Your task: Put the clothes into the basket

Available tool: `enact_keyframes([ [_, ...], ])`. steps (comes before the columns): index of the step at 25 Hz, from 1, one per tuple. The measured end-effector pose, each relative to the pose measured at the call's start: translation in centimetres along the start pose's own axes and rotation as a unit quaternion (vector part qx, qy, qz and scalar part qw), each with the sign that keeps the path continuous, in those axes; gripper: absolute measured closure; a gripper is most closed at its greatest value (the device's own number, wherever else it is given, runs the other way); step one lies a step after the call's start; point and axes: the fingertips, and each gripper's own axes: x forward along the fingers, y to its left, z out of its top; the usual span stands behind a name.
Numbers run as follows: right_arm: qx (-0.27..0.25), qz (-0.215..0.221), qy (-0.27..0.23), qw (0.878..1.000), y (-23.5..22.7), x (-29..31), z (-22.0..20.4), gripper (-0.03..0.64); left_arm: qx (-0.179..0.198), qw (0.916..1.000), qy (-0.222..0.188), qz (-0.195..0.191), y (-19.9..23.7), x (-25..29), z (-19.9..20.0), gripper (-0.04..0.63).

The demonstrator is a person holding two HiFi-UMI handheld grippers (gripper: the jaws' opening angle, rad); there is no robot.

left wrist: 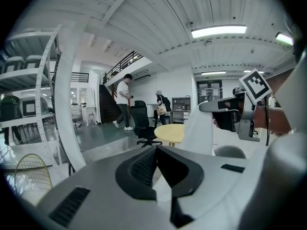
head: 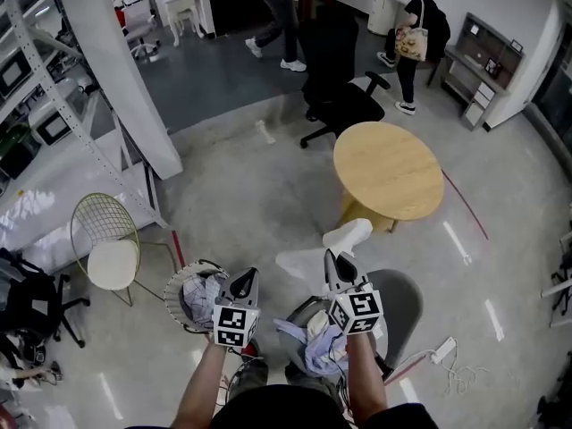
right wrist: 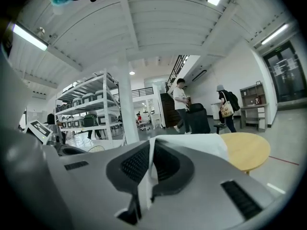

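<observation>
A white garment (head: 350, 236) hangs in the air in front of me, and my right gripper (head: 331, 259) is shut on its edge. In the right gripper view the cloth (right wrist: 192, 145) runs out from between the closed pads of that gripper (right wrist: 151, 143). My left gripper (head: 248, 277) is level with it on the left, jaws together, and a pale strip of the same cloth shows pinched in it (left wrist: 156, 150). Below the left gripper stands the round wire basket (head: 175, 284), with clothes (head: 204, 298) in it. More bluish clothes (head: 315, 345) lie on a grey seat (head: 404, 302) below the right gripper.
Ahead are a round wooden table (head: 389, 170) and a black office chair (head: 344, 105). A wire chair with a pale seat (head: 107, 239) and a slanted white column (head: 116, 70) stand to the left. Two people walk at the far end. A power strip (head: 444, 350) lies on the floor at right.
</observation>
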Motion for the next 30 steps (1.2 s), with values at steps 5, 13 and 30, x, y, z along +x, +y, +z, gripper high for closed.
enact_keyframes([
  [5, -0.017, 0.054, -0.014, 0.998, 5.6, 2.7, 2.0, 0.588, -0.012, 0.9992, -0.007, 0.037, 4.3, -2.4, -0.1, 0.588],
  [13, -0.037, 0.148, -0.05, 0.987, 16.0, 5.1, 6.1, 0.588, -0.03, 0.9939, -0.018, 0.105, 10.8, -8.2, -0.1, 0.588],
  [30, -0.062, 0.326, -0.041, 0.943, 36.4, 9.2, 4.8, 0.588, -0.09, 0.9631, -0.015, 0.253, 22.4, -21.9, -6.3, 0.588],
])
